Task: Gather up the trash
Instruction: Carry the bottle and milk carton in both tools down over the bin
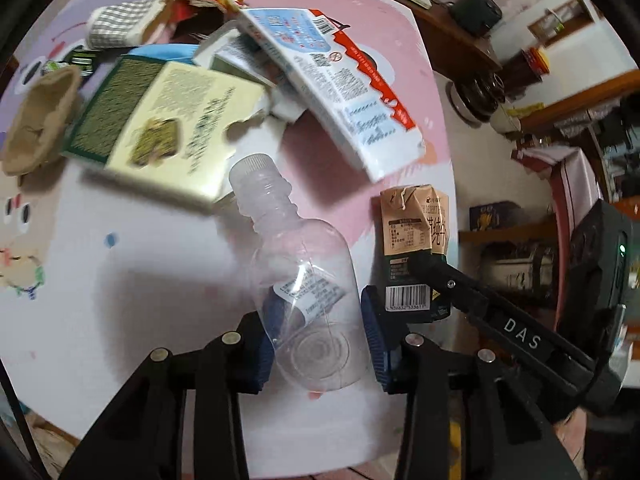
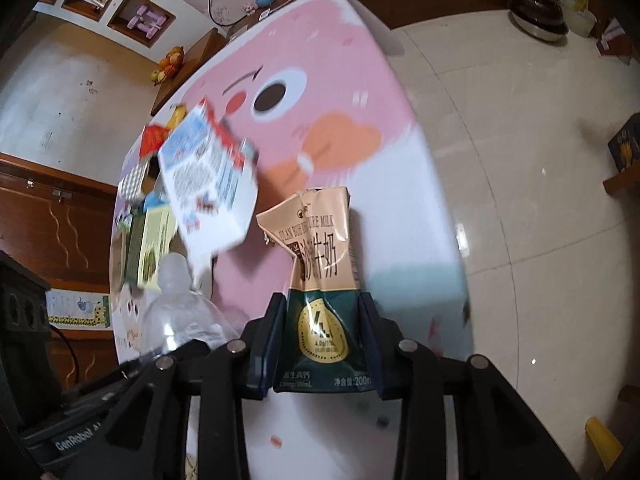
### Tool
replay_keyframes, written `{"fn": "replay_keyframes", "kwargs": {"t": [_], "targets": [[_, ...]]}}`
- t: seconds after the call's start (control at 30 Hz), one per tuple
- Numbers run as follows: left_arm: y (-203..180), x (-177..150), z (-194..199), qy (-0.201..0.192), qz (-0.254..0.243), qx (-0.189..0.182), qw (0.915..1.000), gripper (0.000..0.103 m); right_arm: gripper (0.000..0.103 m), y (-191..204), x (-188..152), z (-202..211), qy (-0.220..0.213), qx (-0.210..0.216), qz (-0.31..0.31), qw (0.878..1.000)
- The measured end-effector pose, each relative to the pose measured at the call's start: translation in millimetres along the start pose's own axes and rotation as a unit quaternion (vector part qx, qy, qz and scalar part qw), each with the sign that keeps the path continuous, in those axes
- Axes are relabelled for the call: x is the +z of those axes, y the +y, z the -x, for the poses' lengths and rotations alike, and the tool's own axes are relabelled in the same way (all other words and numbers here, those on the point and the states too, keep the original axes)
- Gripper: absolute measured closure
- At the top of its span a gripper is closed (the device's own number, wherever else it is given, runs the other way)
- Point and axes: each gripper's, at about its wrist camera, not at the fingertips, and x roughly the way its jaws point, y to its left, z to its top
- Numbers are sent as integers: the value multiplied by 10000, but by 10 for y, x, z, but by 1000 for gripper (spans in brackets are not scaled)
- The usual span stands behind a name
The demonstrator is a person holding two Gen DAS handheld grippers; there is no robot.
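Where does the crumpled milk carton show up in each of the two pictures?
Left wrist view: milk carton at right of centre, beside the clear bottle.
Right wrist view: milk carton at centre, between the gripper's fingers.
Shared landmark: the blue-and-white box lying behind it.

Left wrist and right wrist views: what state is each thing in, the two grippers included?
Clear plastic bottle: capped, looks empty, clamped low on its body.
Crumpled tan and green milk carton: squashed, top torn open, clamped.
Left gripper: shut on the bottle.
Right gripper: shut on the carton.
White and blue printed box: tilted, blurred.
Cream and green flattened box: lying flat.
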Motion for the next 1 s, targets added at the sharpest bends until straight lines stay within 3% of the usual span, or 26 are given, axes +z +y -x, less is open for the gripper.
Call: {"fn": "replay_keyframes", "kwargs": {"t": [0.23,0.4,0.67,0.87,1.0], "targets": [[182,-365,351,-184,-631,391,9971,65,68,242,-581,27,185,10,108,9998],[643,-592,709,-415,-1099,485,9919,65,68,538,-1030,143,-25,-28,46,10000],[1564,-1103,1294,-612,-1917,143,9794,65,68,1166,-1961,323,-812,-237,-512,9951],[1955,-1410,1490,-582,-2487,-111,9668,65,68,1587,-2626,276,-1195,-373,-1023,9868],[2103,-1668,1523,-521,-2841,-117,9573,65,68,1810,-2957,231,-1218,-496,-1094,9853]]}}
